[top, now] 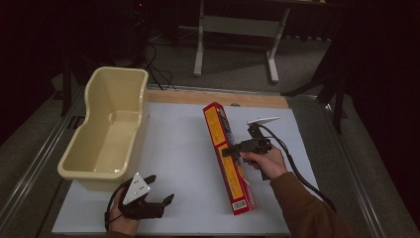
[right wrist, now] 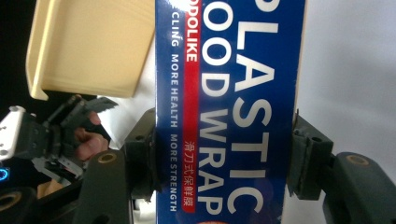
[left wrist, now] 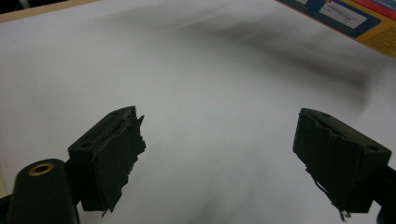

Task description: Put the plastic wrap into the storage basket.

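With both pads of the right gripper (right wrist: 224, 158) pressed flat on the two long sides of the plastic wrap box (right wrist: 229, 93), jaws closed on it across its width, the hold looks square but narrow: a long box pinched at one spot. In the high view that gripper (top: 229, 149) takes the box (top: 229, 158) roughly mid-length, and the box lies on the white table (top: 183, 148) right of centre, running from far to near, red and yellow faces up. Main risk as I judge it: on a lift the box pivots about the pad line and one end droops or swings, since nothing stops rotation there. Second risk: thin carton walls may cave under squeeze, then the grip loosens and the box slides out. The left gripper (top: 161, 193) sits near-left on the table, jaws wide apart with nothing between them; its own view shows torn pad (left wrist: 122, 149) tape and bare white surface. It gives no support to the box, well apart from it. The cream tub (top: 106, 134) stands far-left, empty as far as I can see. If the box goes there, its length could catch the rim, and the right gripper's cable (top: 297, 168) may drag.
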### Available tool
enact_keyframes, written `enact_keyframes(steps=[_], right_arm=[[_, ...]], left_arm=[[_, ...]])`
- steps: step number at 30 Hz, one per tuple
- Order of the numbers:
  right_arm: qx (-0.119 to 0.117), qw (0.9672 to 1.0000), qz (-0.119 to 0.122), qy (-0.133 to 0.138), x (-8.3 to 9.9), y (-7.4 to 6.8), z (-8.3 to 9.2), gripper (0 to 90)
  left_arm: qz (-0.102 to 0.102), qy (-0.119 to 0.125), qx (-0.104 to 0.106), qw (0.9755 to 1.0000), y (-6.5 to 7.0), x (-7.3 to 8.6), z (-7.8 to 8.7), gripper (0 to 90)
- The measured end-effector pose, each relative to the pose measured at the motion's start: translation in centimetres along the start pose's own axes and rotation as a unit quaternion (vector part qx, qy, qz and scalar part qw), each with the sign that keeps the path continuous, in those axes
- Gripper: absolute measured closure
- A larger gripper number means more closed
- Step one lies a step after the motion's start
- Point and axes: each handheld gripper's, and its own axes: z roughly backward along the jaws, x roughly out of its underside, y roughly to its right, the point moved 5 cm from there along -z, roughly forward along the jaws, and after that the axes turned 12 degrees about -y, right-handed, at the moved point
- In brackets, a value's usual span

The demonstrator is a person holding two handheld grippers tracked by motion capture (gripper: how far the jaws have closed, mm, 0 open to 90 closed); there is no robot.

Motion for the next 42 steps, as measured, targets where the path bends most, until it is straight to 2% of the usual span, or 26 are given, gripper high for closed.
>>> enact_keyframes(steps=[6,15,18,21,22,26,28,29,30,32,34,35,36,42], right_arm=[[-0.022,0.9993,-0.007,0.028,-0.2,-0.8,0.3,39.7],[-0.056,0.9961,-0.012,0.066,-0.7,-1.8,0.6,39.7],[-0.082,0.9925,-0.013,0.089,-1.0,-2.5,0.7,39.7],[-0.086,0.9914,-0.012,0.097,-1.1,-2.9,0.7,39.8],[-0.097,0.9899,-0.009,0.103,-1.4,-3.4,0.6,39.8],[-0.1,0.9894,-0.008,0.105,-1.8,-4.2,0.2,39.8],[-0.069,0.9924,0.013,0.101,-2.2,-5.3,-0.1,39.8],[-0.06,0.9929,0.023,0.1,-2.5,-6.1,-0.4,39.8],[-0.069,0.9923,0.028,0.099,-2.7,-7.0,-0.7,39.8],[-0.103,0.9898,0.028,0.095,-3.2,-8.6,-1.2,39.8],[-0.111,0.9883,0.037,0.098,-3.7,-10.1,-1.8,39.8],[-0.111,0.9883,0.037,0.098,-3.7,-10.1,-1.8,39.8],[-0.118,0.9873,0.042,0.097,-4.2,-11.2,-2.4,39.8],[-0.149,0.9837,0.026,0.098,-5.5,-12.5,-3.8,39.8]], left_arm=[[-0.001,0.0,0.001,1.0,0.1,0.0,-0.1,15.1],[-0.001,0.0,0.002,1.0,0.1,-0.1,-0.1,15.1],[-0.001,0.0,0.002,1.0,0.1,-0.1,-0.1,15.1],[-0.001,0.0,0.001,1.0,0.1,-0.1,-0.1,15.1],[-0.001,0.0,0.001,1.0,0.1,-0.1,-0.1,15.1],[-0.002,0.0,0.002,1.0,0.1,-0.1,-0.1,15.1],[-0.002,0.001,0.002,1.0,0.1,-0.1,-0.1,15.1],[-0.001,0.002,0.002,1.0,0.1,-0.1,-0.1,15.1],[-0.002,0.003,0.002,1.0,0.1,-0.1,0.0,15.1],[0.0,0.005,0.002,1.0,0.0,-0.1,0.1,15.1],[0.002,0.007,0.002,1.0,0.0,-0.1,0.3,15.1],[0.002,0.007,0.002,1.0,0.0,-0.1,0.3,15.1],[0.0,0.009,0.002,1.0,0.0,-0.1,0.4,15.1],[0.003,0.014,0.003,0.9999,0.0,0.0,0.6,15.1]])
